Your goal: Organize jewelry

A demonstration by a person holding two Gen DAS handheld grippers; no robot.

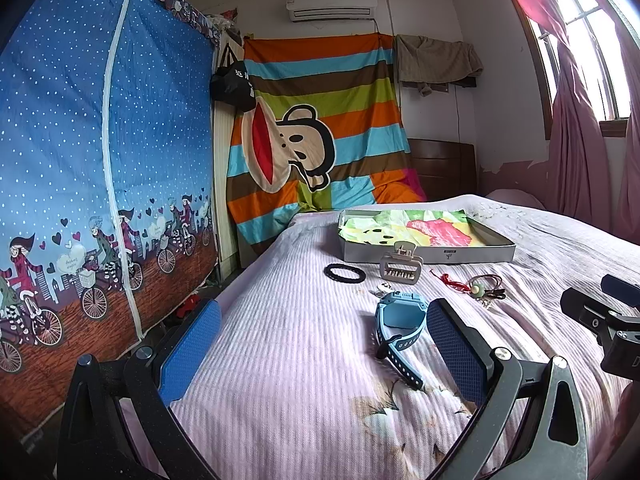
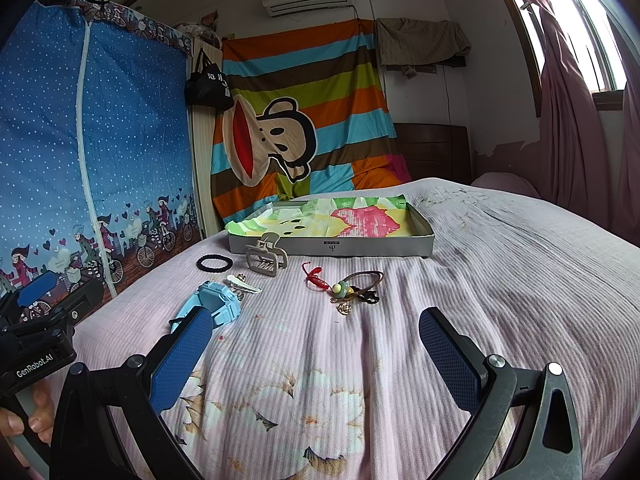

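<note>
Only a bright patterned cloth (image 2: 320, 220) inside the shallow grey box (image 2: 332, 248).

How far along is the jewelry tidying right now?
Nothing looks done: the tray holds only its colourful cloth. Both the left gripper and the right gripper are open, holding nothing. Left on the bed: blue watch, black hair tie, beige claw clip, red cord, bead charms.
</note>
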